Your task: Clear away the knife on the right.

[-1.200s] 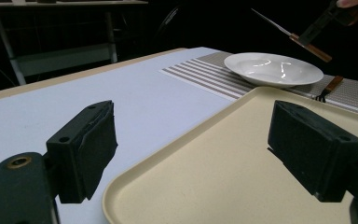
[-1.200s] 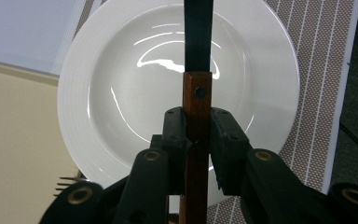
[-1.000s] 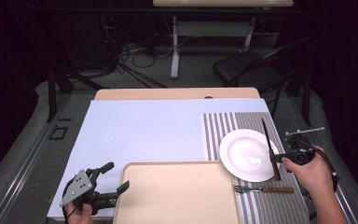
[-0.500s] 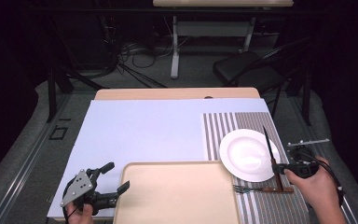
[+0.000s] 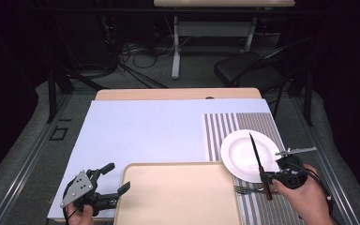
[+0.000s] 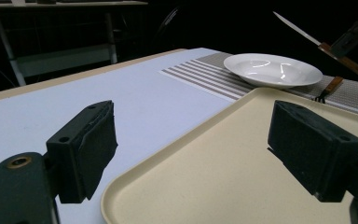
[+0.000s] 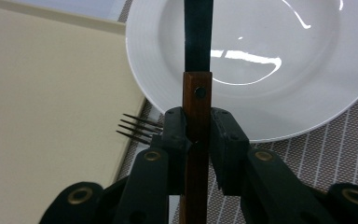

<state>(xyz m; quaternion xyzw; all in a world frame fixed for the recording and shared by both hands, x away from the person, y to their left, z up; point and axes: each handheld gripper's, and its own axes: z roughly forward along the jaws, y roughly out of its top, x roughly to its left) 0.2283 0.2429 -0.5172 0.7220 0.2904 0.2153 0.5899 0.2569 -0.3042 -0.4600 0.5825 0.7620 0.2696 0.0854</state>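
A person sits at a table covered by a pale blue sheet (image 5: 145, 136), with a hand-held gripper in each hand. The right gripper (image 5: 274, 177), at the near right of the high view, pinches a knife (image 5: 258, 163) by its wooden handle. In the right gripper view, both black jaws press on either side of that handle (image 7: 196, 121), and the dark blade runs up and away from them over a white plate (image 7: 279, 70). In the high view, the blade points away from the person across the right half of the plate (image 5: 243, 154), which sits on a grey striped placemat (image 5: 225, 126). A fork (image 5: 248, 189) lies on the placemat just in front of the plate, its tines toward a large cream tray (image 5: 178, 194), partly under the held knife.

The left gripper (image 5: 110, 180) rests at the near left, beside the tray's left edge. In the left gripper view its 2 jaws are spread wide with nothing between them, one over the blue sheet and one over the tray (image 6: 223, 154). The plate (image 6: 272, 70) and the raised knife (image 6: 321, 44) appear far off.
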